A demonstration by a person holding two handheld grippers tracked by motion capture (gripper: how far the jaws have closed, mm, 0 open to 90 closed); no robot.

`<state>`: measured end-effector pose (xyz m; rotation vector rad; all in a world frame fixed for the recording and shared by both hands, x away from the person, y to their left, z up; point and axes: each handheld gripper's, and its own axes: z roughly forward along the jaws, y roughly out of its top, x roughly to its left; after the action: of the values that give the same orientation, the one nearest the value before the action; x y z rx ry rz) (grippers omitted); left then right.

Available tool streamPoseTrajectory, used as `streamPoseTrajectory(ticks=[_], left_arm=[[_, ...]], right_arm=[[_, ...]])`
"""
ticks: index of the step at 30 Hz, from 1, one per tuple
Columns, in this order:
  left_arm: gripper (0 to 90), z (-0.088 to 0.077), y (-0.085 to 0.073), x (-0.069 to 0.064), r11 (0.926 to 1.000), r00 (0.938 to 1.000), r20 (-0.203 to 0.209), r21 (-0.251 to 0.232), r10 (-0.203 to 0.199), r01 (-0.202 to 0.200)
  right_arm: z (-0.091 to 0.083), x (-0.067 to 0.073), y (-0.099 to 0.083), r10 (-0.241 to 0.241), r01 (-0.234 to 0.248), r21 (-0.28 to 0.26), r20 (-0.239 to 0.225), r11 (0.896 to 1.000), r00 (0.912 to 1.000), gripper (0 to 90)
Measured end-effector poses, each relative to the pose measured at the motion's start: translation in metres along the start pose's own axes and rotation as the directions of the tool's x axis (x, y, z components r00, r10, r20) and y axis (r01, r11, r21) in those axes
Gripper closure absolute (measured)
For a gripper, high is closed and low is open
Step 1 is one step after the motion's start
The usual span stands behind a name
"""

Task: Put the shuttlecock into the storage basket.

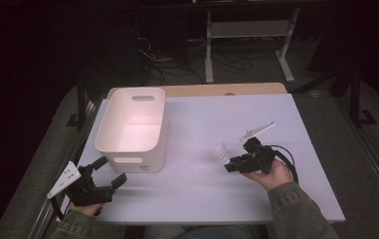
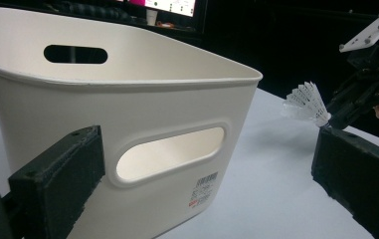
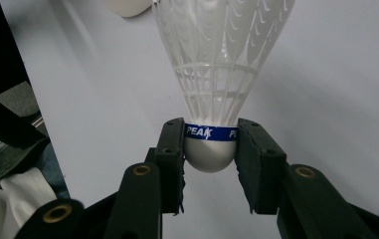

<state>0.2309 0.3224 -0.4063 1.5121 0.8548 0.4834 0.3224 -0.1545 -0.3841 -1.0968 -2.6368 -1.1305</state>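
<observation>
One white bin (image 1: 132,130) sits near the left edge of the table (image 1: 217,199). The middle of the table is bare, with room to move. The right gripper (image 1: 230,164) squeezes the round tip of one shuttlecock (image 1: 221,154), held above that bare part. The left gripper (image 1: 111,172) sits by the bin's near wall, jaws wide apart.

There is one white bin (image 1: 132,128) and one shuttlecock (image 1: 221,154). Two grippers are present: left gripper (image 1: 108,173) and right gripper (image 1: 229,164).
</observation>
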Motion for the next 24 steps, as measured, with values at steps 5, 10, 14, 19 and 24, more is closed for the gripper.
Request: streamPoseTrajectory(ticks=[5, 10, 14, 19, 24], left_arm=[[0.0, 0.0, 0.0, 0.0, 1.0, 1.0, -0.001, 0.001, -0.003, 0.003], [0.0, 0.0, 0.0, 0.0, 1.0, 1.0, -0.001, 0.001, -0.006, 0.006], [0.0, 0.0, 0.0, 0.0, 1.0, 1.0, -0.001, 0.002, -0.004, 0.004], [0.0, 0.0, 0.0, 0.0, 1.0, 1.0, -0.003, 0.002, -0.006, 0.006], [0.0, 0.0, 0.0, 0.0, 1.0, 1.0, -0.004, -0.001, -0.007, 0.007]], right_arm=[[-0.001, 0.002, 0.004, -0.003, 0.003, -0.004, -0.008, 1.0, 1.0, 63.5], [-0.002, 0.004, 0.011, -0.008, 0.008, -0.015, -0.015, 1.0, 0.9998, 63.5], [-0.002, 0.004, 0.014, -0.019, 0.018, -0.028, -0.019, 0.999, 0.9996, 63.5], [-0.006, 0.005, 0.016, -0.015, 0.014, -0.045, -0.016, 0.999, 0.9998, 63.5], [-0.011, 0.007, 0.022, -0.009, 0.008, -0.051, -0.02, 0.999, 0.9998, 63.5]])
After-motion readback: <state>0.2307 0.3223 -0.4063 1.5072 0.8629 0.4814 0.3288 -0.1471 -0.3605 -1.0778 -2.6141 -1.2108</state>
